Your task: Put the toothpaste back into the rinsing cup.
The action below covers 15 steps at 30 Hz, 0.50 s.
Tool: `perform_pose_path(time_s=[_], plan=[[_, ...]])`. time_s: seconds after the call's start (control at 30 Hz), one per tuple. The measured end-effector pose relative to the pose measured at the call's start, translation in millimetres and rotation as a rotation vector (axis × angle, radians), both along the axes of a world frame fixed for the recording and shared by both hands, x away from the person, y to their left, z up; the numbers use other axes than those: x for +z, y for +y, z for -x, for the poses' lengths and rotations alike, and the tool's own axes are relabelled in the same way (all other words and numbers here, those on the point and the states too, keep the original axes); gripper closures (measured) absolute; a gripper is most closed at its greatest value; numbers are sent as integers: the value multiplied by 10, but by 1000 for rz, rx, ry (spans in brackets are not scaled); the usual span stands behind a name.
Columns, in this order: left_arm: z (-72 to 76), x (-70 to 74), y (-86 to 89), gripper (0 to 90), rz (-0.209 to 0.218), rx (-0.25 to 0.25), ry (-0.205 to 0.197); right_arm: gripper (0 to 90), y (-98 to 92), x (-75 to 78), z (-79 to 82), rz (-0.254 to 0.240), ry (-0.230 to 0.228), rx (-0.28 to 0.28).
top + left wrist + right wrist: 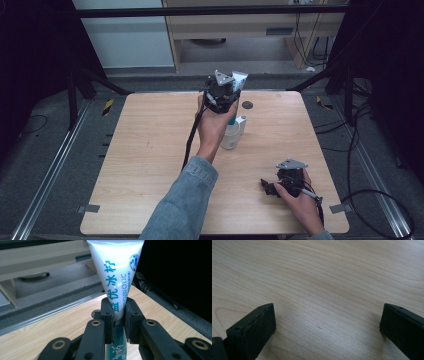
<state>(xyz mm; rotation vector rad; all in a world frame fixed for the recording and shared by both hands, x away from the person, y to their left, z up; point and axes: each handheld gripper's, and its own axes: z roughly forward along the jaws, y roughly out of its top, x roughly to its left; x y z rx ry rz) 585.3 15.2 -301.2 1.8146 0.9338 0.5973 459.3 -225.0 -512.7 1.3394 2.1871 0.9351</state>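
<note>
A white tube [117,277] with blue printing and a teal lower part stands upright, its flat crimped end on top. My left gripper [117,312] is shut on its middle. In the high view that gripper [231,97] is held above the far middle of the table, the tube [239,78] sticking up out of it. The tube's teal lower end hangs just beside a white bottle [231,135] standing on the table; I cannot tell whether they touch. My right gripper [266,186] rests low at the front right, jaws wide apart over bare wood [322,290], nothing between them.
The wooden table [150,150] has a small dark round disc [247,105] near its far edge, behind the bottle. Metal rails run along both sides of the table. Beyond the far edge are a grey floor, cables and a pale cabinet [37,257].
</note>
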Motion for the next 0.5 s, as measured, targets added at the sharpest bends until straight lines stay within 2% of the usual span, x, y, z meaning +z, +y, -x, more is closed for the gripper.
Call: perform_pose_path(time_s=[0.1,0.23,0.5], plan=[[-7,-11,-9,791,6,2,-8,6,-1,0,0,1,0,1],[-5,-33,-14,791,26,2,-38,6,-3,-2,-2,4,-4,3],[34,-97,-38,791,22,14,-84,6,-4,-3,-3,6,-5,4]])
